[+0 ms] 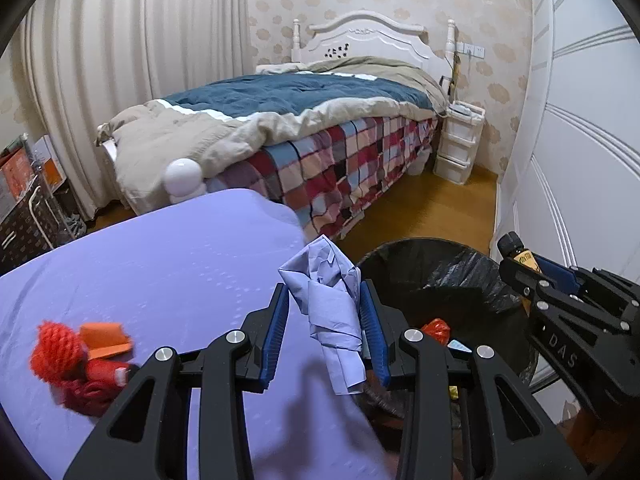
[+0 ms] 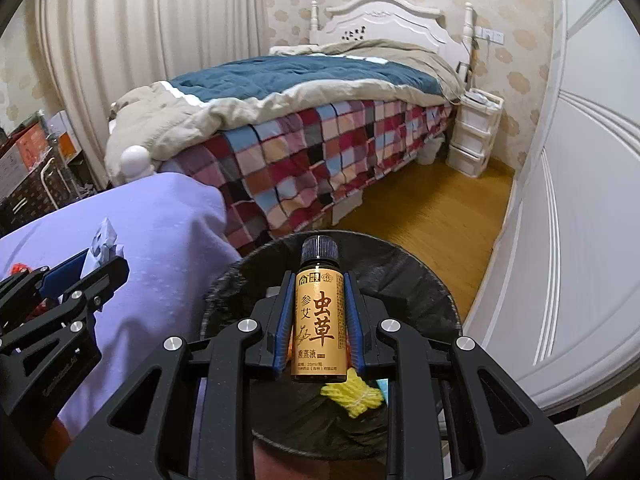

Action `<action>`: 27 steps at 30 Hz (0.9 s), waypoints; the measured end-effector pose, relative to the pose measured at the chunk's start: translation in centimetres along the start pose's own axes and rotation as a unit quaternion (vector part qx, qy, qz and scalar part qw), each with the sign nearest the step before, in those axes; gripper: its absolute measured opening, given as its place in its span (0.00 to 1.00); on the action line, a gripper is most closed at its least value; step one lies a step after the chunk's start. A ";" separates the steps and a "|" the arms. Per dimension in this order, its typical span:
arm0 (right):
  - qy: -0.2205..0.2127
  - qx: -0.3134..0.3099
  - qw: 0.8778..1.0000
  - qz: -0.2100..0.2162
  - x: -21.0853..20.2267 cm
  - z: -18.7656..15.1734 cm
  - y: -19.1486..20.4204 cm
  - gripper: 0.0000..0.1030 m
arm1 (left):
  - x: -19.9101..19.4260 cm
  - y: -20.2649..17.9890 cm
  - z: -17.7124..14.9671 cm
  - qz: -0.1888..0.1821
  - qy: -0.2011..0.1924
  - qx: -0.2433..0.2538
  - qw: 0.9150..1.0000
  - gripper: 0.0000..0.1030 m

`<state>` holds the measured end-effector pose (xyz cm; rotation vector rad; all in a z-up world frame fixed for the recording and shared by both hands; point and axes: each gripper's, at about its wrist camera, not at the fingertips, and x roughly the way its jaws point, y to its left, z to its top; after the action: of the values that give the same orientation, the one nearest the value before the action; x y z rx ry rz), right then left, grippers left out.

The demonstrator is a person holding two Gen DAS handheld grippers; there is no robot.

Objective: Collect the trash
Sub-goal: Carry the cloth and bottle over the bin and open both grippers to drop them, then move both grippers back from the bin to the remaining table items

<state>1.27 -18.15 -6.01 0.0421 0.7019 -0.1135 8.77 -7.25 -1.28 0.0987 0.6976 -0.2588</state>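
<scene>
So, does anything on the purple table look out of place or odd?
Yes. A red yarn doll lies on its side near the edge of the purple table, with an orange card touching it. They look like leftovers among trash. Nothing looks spilled or broken.

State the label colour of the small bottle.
Golden-orange label on the bottle; clearest in right wrist view.
</scene>
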 end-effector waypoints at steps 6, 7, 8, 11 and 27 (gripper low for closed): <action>0.009 0.010 1.000 -0.010 1.7 0.0 -1.6 0.23 | 1.9 -2.0 0.7 -0.001 0.009 0.017 1.000 0.36; 0.010 0.013 1.000 -0.010 1.9 0.0 -1.8 0.23 | 2.1 -2.2 0.7 -0.001 0.009 0.019 1.000 0.36; 0.010 0.015 1.000 -0.011 2.1 0.0 -2.1 0.23 | 2.2 -2.5 0.8 0.000 0.009 0.022 1.000 0.36; 0.011 0.019 1.000 -0.012 2.4 0.0 -2.6 0.23 | 2.9 -3.0 1.0 0.001 0.012 0.025 1.000 0.36; 0.015 0.035 0.999 -0.025 2.6 -0.2 -3.7 0.42 | 3.5 -3.3 0.9 0.021 0.016 0.024 0.999 0.70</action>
<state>2.68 -22.06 -7.84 0.0942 0.7289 -0.1857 10.96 -11.27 -2.87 0.1624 0.7209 -0.2344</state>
